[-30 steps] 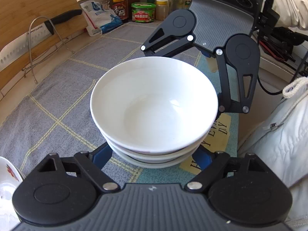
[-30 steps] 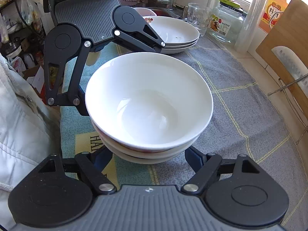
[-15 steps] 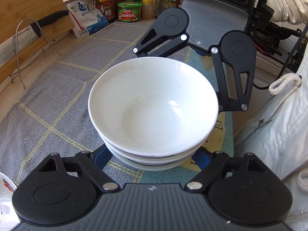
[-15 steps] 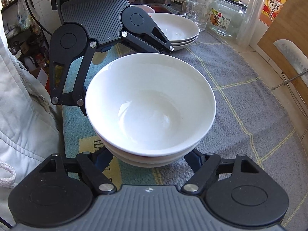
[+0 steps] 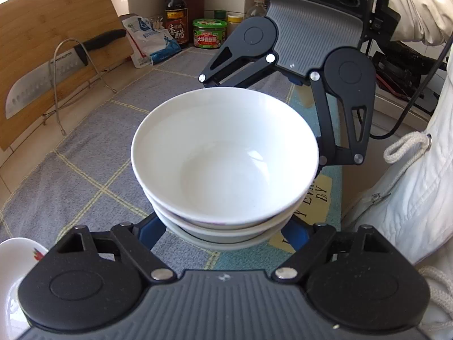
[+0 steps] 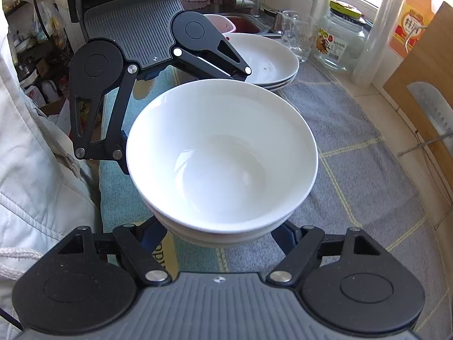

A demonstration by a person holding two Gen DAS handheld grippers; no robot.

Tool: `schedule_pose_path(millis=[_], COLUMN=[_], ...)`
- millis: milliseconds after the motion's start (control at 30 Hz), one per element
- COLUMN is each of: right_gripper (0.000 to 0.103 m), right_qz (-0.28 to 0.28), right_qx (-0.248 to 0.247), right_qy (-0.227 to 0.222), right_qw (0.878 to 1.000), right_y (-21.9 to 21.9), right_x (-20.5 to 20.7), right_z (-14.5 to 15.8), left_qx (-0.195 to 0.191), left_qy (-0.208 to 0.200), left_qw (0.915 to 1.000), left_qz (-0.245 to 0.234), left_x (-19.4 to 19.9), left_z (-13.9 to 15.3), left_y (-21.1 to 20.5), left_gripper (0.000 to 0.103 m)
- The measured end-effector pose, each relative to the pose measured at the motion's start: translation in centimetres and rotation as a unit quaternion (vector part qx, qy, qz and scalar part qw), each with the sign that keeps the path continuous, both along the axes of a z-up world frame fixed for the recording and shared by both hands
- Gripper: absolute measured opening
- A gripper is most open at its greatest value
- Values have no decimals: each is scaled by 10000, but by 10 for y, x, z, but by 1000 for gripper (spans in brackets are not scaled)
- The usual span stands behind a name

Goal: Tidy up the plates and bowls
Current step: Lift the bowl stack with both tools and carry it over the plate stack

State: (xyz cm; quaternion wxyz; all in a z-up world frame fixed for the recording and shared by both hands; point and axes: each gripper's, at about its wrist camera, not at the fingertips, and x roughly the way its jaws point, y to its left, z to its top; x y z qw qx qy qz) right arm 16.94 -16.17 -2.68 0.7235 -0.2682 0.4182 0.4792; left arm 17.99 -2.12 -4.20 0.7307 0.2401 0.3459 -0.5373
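Observation:
A stack of three white bowls (image 5: 226,164) hangs a little above the grey checked cloth (image 5: 85,147), gripped from two opposite sides. My left gripper (image 5: 223,236) reaches under the near side of the stack, its blue fingers (image 5: 151,232) closed against the lowest bowl. Facing it from the far side is my right gripper (image 6: 222,236), which clasps the same stack (image 6: 220,155) low down in the same way. The bowls hide all the fingertips. A pile of white plates (image 6: 271,62) rests on the cloth behind the left gripper in the right wrist view.
A knife in a wire rack (image 5: 56,76) leans on a wooden board at the left. Sauce bottles and a jar (image 5: 209,34) line the back wall. A small white dish (image 5: 14,269) lies near the left gripper. Glass jars (image 6: 342,42) stand by the plates. The person's white jacket (image 5: 410,198) is close by.
Both grippers have risen together with the stack of bowls, which now hangs higher over the cloth. The hold on it looks the same.

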Motion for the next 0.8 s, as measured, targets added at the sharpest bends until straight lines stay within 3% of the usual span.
schedule_pose_path(millis=[400, 800], right_gripper=[83, 83], right_qz=[790, 1269], right_qx=[36, -5], right_qy=[-358, -498], right_qw=[9962, 9907], right_y=[81, 149], right_x=[41, 83], right_z=[23, 21], left_qx=[-67, -69], left_qy=[-390, -532], left_qw=[9957, 9883], left_qz=[841, 1425], left_x=[9, 34], left_z=[30, 33], left_y=[84, 151], left_gripper=[87, 87])
